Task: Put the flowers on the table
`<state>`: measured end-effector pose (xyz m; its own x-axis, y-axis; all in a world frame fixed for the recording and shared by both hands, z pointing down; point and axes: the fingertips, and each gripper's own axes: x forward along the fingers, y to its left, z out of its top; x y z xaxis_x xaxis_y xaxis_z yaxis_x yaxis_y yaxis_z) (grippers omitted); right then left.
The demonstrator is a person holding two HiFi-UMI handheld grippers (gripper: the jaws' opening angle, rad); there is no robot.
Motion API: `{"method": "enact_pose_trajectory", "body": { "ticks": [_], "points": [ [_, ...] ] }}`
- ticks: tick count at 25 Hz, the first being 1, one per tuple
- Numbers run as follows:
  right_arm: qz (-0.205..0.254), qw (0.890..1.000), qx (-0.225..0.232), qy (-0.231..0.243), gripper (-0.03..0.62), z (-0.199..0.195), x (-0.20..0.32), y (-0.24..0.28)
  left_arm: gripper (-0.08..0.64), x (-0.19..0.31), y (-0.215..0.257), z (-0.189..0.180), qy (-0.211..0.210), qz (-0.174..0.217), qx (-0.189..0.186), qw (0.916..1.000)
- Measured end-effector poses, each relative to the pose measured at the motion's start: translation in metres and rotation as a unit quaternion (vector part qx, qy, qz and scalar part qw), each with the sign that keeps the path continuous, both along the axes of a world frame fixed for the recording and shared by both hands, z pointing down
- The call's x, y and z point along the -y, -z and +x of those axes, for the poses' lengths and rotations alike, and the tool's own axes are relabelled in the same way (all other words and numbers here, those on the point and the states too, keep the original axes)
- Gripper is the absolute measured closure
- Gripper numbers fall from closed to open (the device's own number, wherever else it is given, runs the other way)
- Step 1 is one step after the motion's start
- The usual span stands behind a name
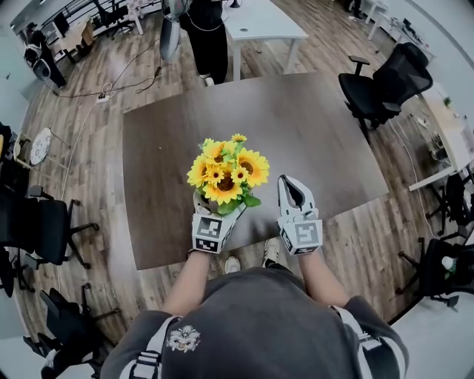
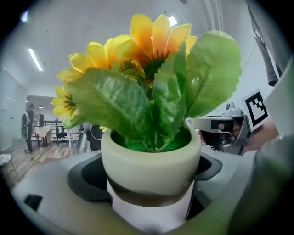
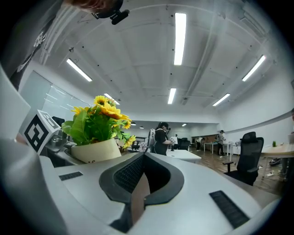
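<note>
Lower centre of the head view: the left hand-held gripper (image 1: 217, 212) clamps the pale pot (image 2: 150, 160) of the flowers (image 1: 226, 172) over the tabletop's (image 1: 318, 133) near edge. Beside it, to the right, is the right hand-held gripper (image 1: 290, 185) — jaws together, empty.

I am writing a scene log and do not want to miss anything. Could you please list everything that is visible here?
table: one, dark brown, in front of the person
flower pot: one, cream, over the near part of the table
sunflowers: one bunch, yellow with green leaves, in the flower pot
office chairs: several, black, on the wooden floor around the table
desk: one, white, beyond the table
bystander: one, dark clothes, standing at the table's far side
left gripper: one, pale grey, jaws closed on the flower pot
right gripper: one, pale grey, jaws together and empty, right of the flower pot
</note>
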<state>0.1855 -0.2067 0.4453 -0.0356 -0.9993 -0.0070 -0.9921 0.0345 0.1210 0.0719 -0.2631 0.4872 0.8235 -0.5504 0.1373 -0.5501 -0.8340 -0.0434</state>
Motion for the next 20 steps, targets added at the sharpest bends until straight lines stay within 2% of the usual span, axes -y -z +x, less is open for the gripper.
{"method": "enact_pose_trajectory", "body": {
  "ticks": [5, 10, 17, 20],
  "points": [
    [-0.008, 0.999, 0.01, 0.038, 0.569, 0.014, 0.034, -0.005, 0.025, 0.023, -0.001, 0.004, 0.041, -0.007, 0.017, 0.999],
    [-0.019, 0.997, 0.017, 0.075, 0.569, 0.029, 0.064, -0.016, 0.025, 0.041, -0.033, 0.011, 0.078, -0.007, 0.057, 0.9953],
    [-0.045, 0.989, 0.033, 0.138, 0.569, 0.037, 0.092, -0.05, 0.025, 0.059, -0.053, 0.014, 0.137, -0.027, 0.065, 0.988],
    [-0.05, 0.984, 0.043, 0.165, 0.569, 0.039, 0.096, -0.062, 0.025, 0.063, -0.067, 0.005, 0.169, -0.039, 0.073, 0.9822]
  ]
}}
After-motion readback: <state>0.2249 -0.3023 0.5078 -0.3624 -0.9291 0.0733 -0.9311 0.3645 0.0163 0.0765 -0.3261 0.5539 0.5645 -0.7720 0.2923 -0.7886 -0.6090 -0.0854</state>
